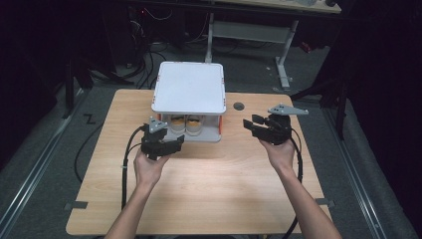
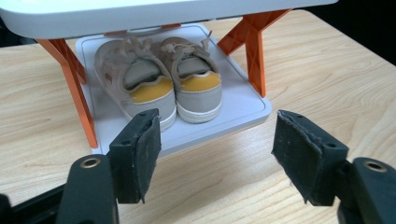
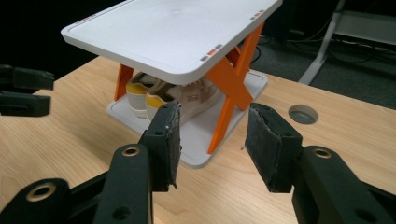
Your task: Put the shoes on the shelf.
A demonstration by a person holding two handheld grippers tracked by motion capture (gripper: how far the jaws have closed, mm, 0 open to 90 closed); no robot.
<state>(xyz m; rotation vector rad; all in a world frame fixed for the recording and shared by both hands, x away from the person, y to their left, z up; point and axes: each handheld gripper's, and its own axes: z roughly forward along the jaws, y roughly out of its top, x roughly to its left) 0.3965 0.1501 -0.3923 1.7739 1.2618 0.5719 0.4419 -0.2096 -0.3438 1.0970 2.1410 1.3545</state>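
Note:
A small white two-shelf rack (image 1: 188, 87) on orange crossed legs stands at the back middle of the wooden table. A pair of little grey shoes (image 2: 159, 79) with yellow heel linings sits on its lower shelf (image 2: 236, 112), heels toward me; the pair (image 3: 154, 95) lies under the top shelf (image 3: 173, 32). My left gripper (image 1: 176, 143) hovers just in front of the rack's left corner, open and empty (image 2: 215, 149). My right gripper (image 1: 251, 125) is off the rack's right side, pointing at it, open with nothing between its pads (image 3: 212, 144). The left gripper (image 3: 23, 91) shows beyond.
A round cable hole (image 1: 239, 106) is in the tabletop right of the rack. Bare wood (image 1: 209, 189) stretches from the rack to the near edge. Cables trail from both grippers over the front. Behind the table stand another desk's white legs (image 1: 283, 64) and floor cables (image 1: 144, 59).

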